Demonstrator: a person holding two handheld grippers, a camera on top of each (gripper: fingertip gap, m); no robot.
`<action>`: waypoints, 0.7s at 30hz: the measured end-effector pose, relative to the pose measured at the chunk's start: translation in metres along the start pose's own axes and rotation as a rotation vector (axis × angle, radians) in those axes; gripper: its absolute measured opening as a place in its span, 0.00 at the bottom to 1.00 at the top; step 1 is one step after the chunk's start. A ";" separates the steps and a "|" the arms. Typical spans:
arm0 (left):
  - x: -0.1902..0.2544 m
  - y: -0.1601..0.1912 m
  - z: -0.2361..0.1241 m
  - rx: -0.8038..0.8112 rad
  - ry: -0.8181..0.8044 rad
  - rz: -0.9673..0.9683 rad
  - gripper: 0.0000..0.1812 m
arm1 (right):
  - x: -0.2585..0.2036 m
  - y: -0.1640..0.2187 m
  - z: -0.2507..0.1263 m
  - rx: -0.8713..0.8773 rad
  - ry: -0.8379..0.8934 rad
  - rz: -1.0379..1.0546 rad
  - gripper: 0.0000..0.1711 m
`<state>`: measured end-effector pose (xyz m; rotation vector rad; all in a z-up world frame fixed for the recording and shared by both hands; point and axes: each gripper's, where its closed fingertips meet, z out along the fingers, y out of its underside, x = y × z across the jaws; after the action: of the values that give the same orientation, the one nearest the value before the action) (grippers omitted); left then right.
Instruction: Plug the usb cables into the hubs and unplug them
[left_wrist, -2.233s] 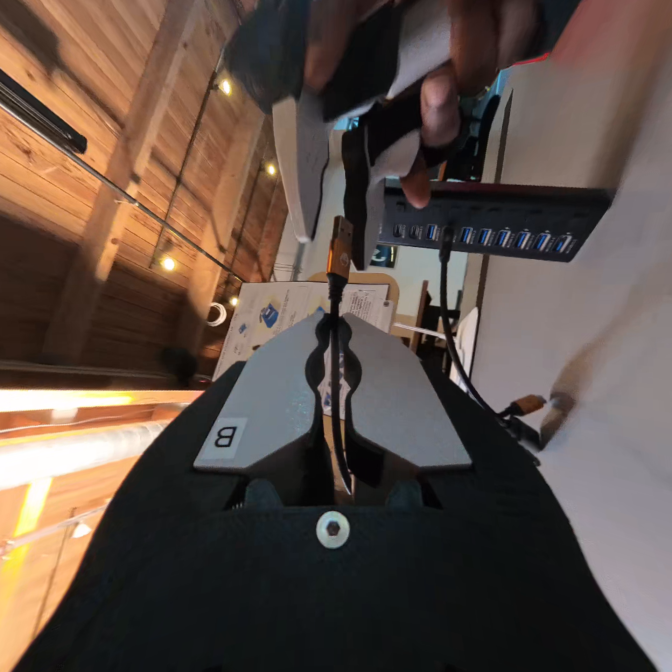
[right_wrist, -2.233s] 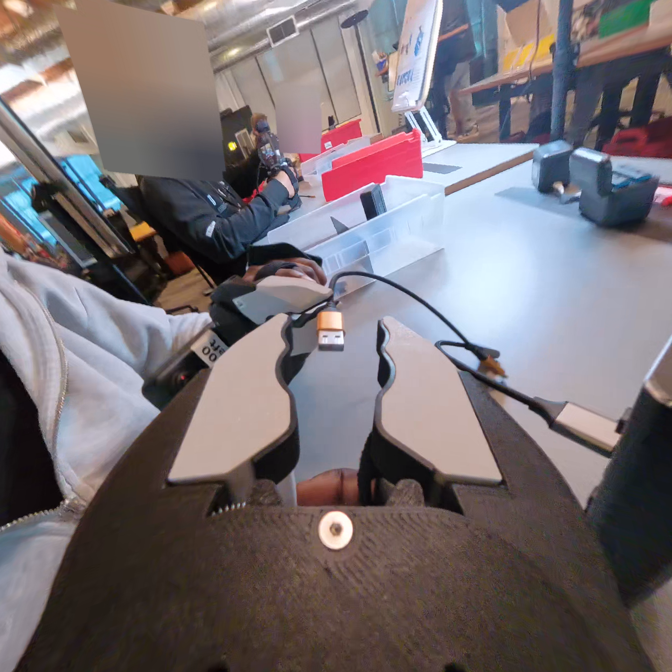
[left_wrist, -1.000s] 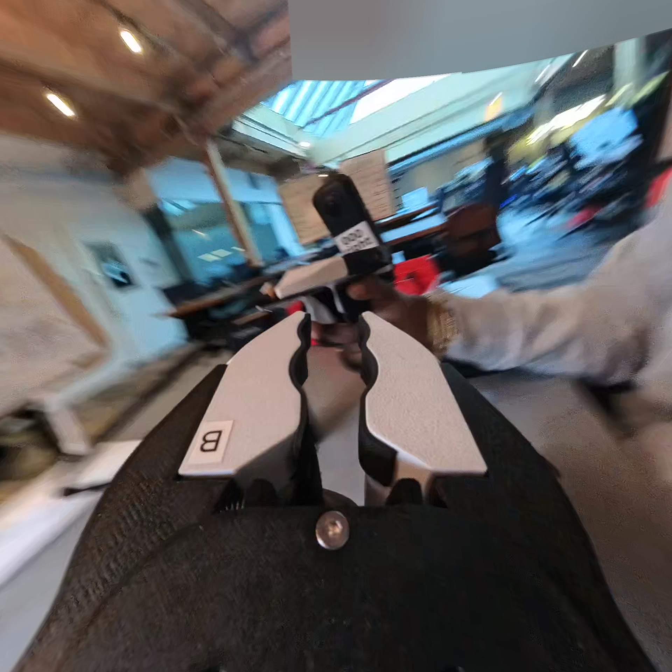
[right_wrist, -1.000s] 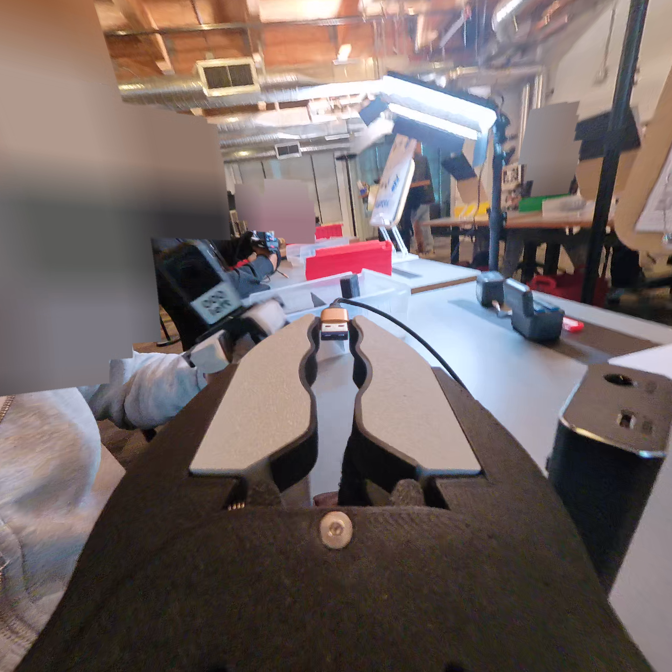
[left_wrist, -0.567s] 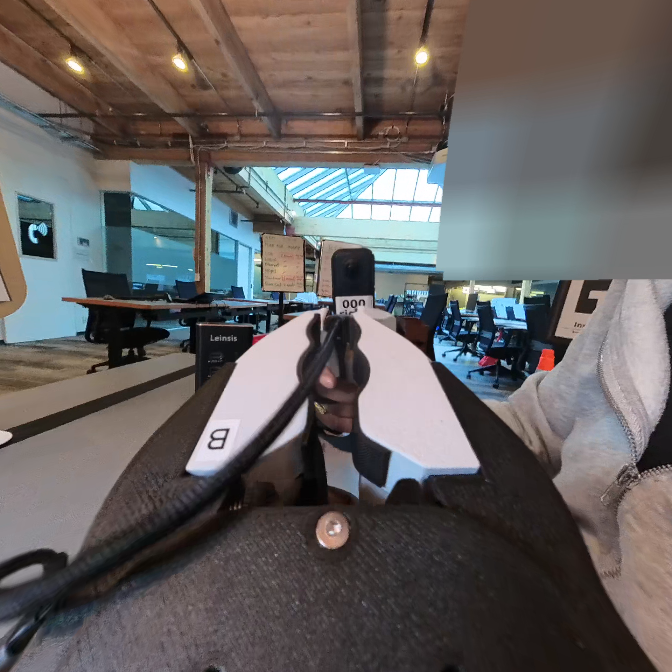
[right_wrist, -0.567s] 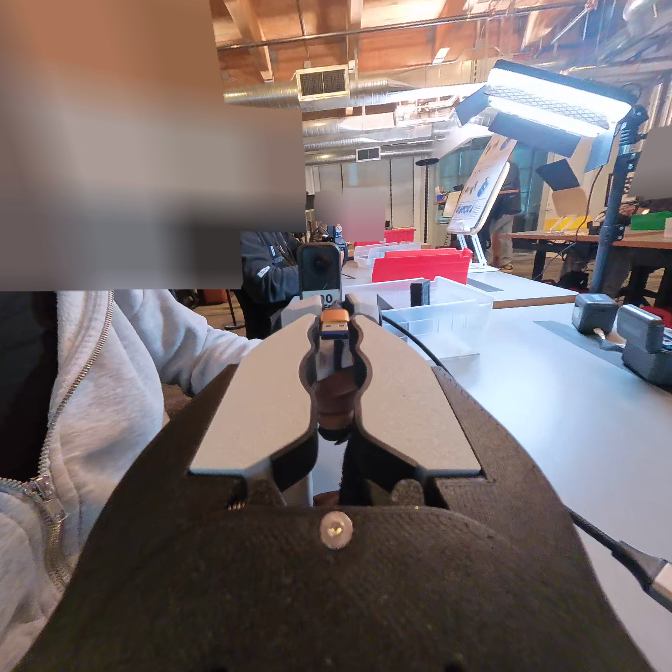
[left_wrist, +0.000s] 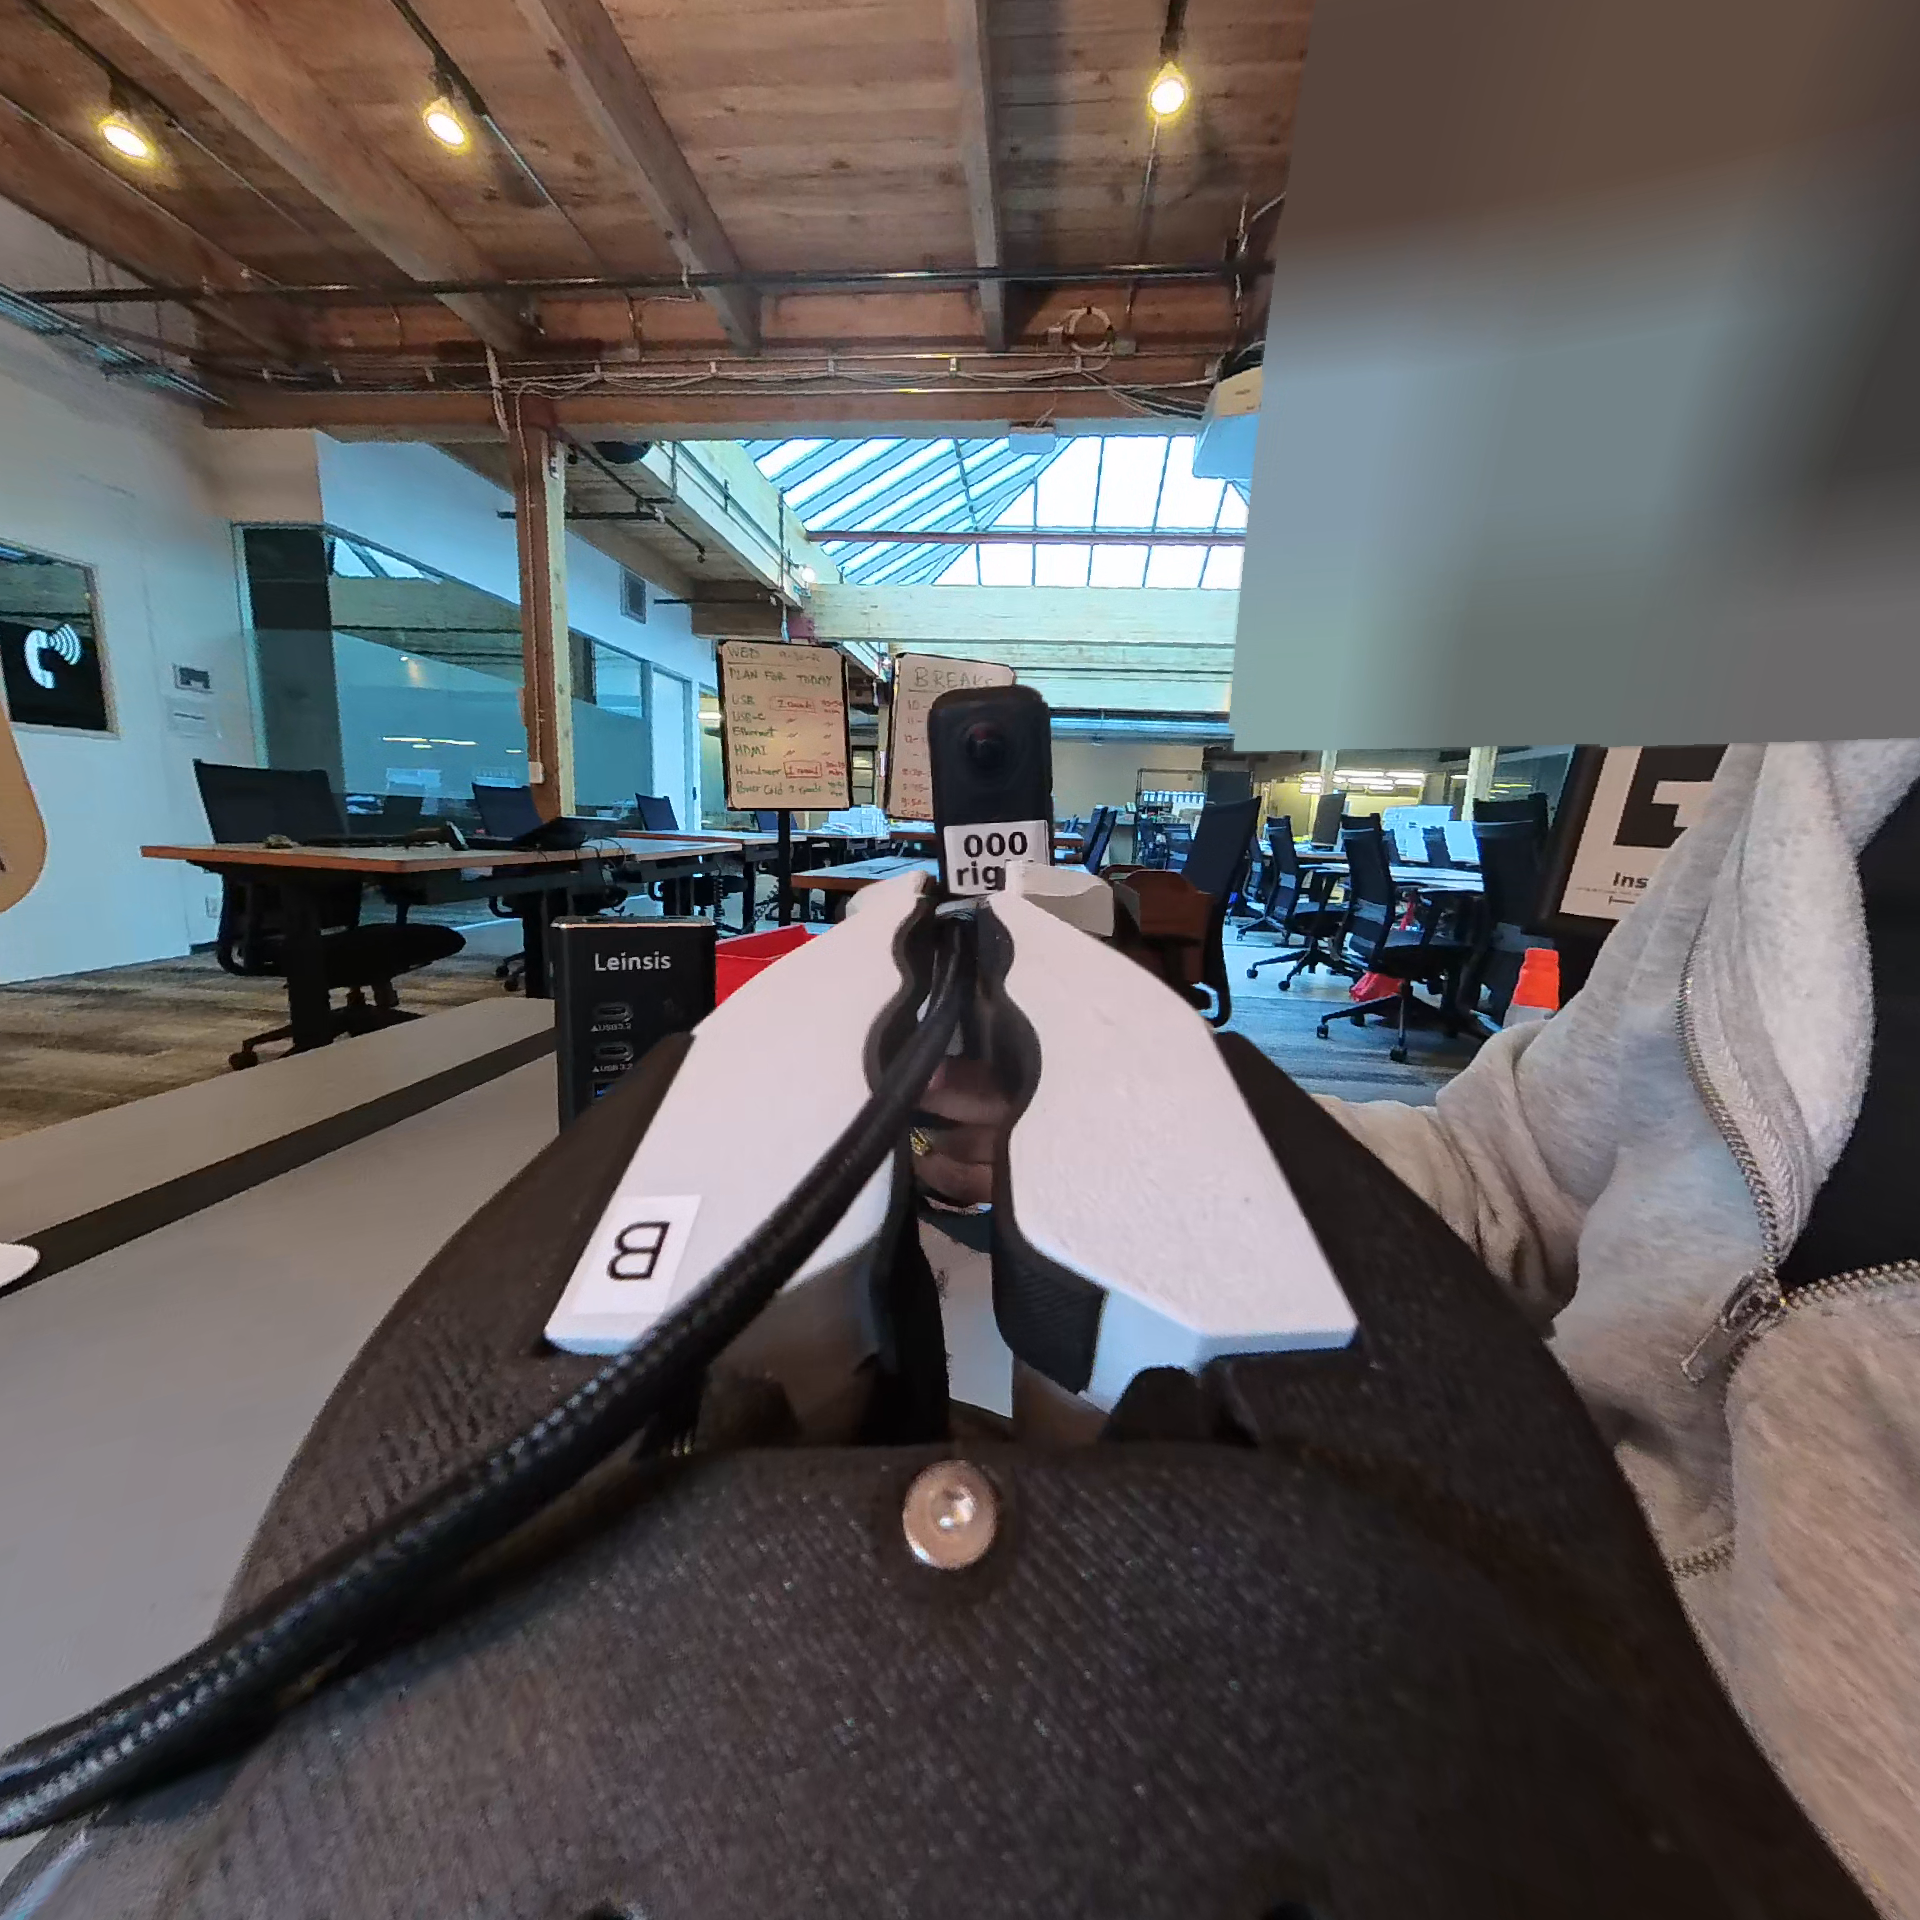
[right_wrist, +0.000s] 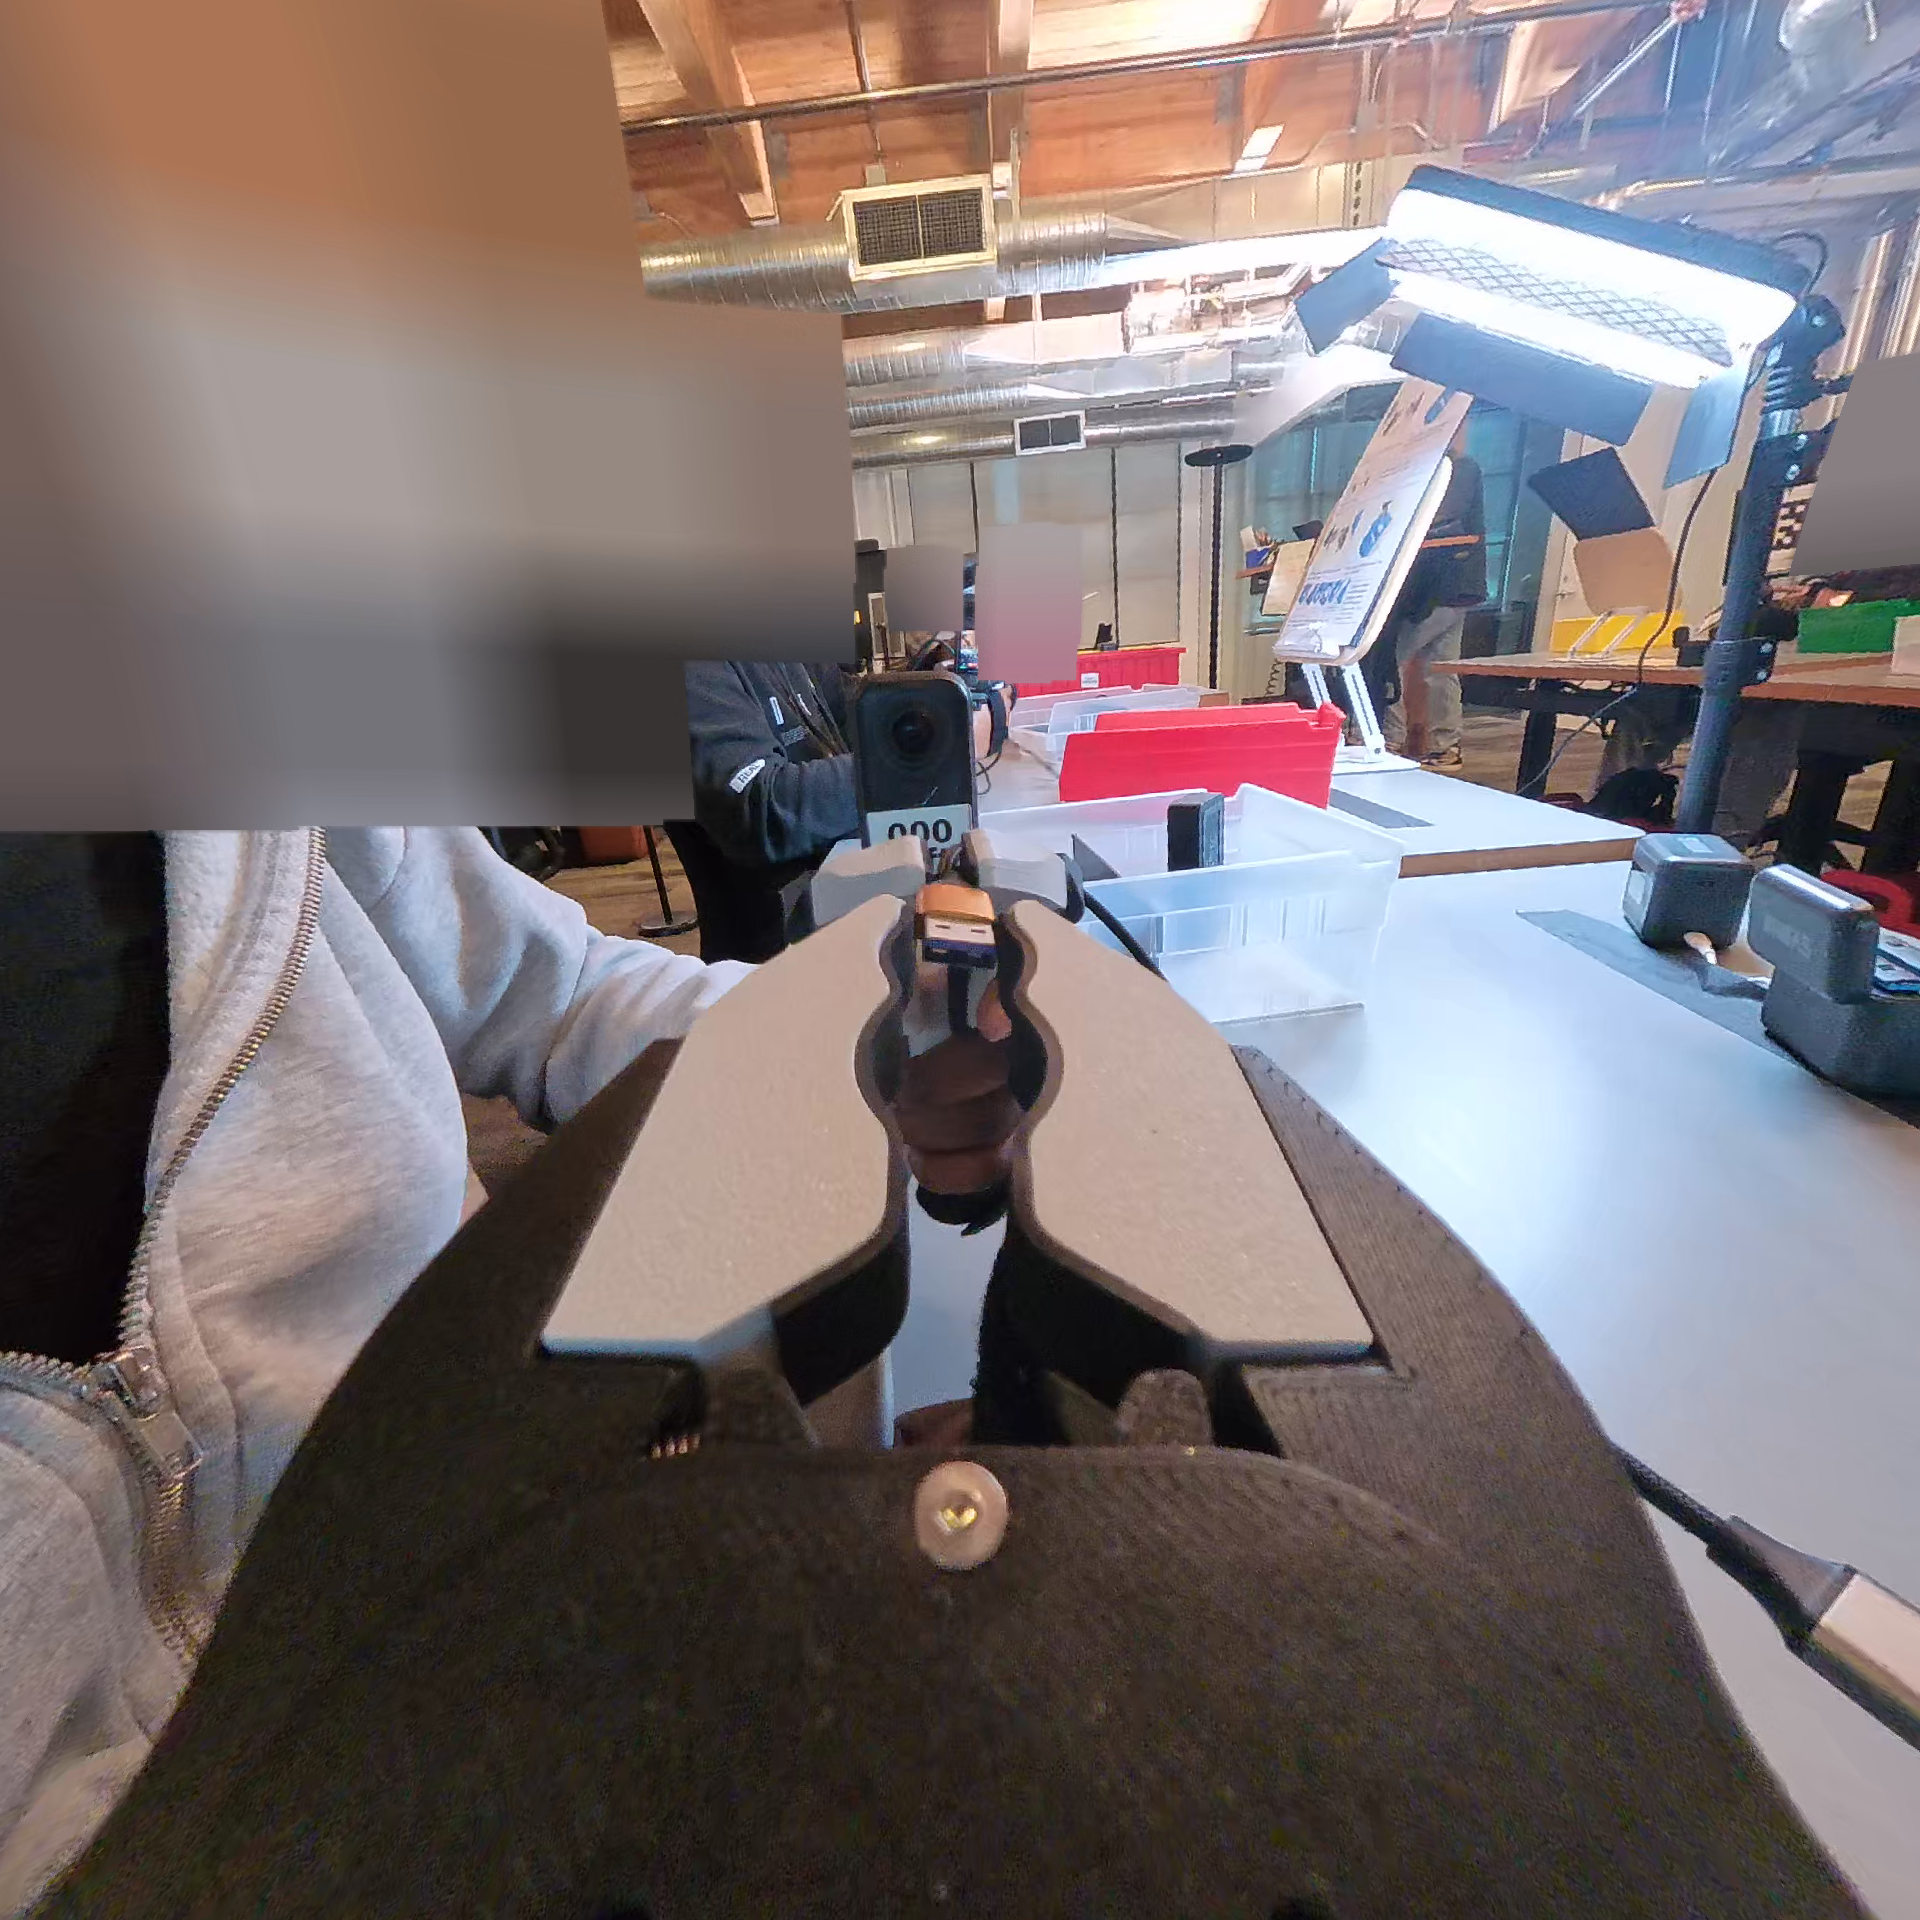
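Note:
My right gripper (right_wrist: 956, 920) is shut on the orange USB plug (right_wrist: 954, 935), metal end pointing back at me. My left gripper (left_wrist: 951, 920) faces it tip to tip and is shut on the black braided cable (left_wrist: 727, 1309) just behind the plug. The cable trails down and left over the left gripper's body. Both grippers are held in the air above the grey table (right_wrist: 1558, 1164). A black hub (left_wrist: 632, 997) stands upright on the table, left of the left gripper's fingers and partly hidden by them. The plug itself is hidden in the left wrist view.
Clear plastic bins (right_wrist: 1247, 894) and a red bin (right_wrist: 1195, 748) stand behind the grippers. Two grey box devices (right_wrist: 1683, 894) sit at the table's right. A second cable with a silver plug (right_wrist: 1860, 1642) lies at the lower right. The person's grey hoodie (left_wrist: 1662, 1143) is close by. My left and right fingertips are right by each other. From either gripper's tips it is about 15 cm to the black hub (left_wrist: 632, 997).
Both grippers swung away from the hub and now face each other. The right gripper, open two seconds ago, has shut on the plug. In the last half second almost nothing moved.

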<state>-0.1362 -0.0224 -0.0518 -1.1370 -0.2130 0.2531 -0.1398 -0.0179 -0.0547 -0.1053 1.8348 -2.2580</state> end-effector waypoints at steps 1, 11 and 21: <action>0.000 0.000 0.000 -0.003 0.002 -0.002 0.04 | -0.001 0.000 0.000 -0.001 0.001 -0.008 0.09; 0.006 0.012 0.003 -0.085 0.038 -0.007 0.09 | -0.006 0.008 0.004 -0.054 -0.013 -0.063 0.09; 0.008 0.013 0.004 -0.105 0.043 0.014 0.09 | -0.008 0.009 0.002 -0.064 -0.027 -0.071 0.08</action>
<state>-0.1309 -0.0111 -0.0622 -1.2476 -0.1823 0.2319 -0.1302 -0.0196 -0.0622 -0.2140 1.9186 -2.2327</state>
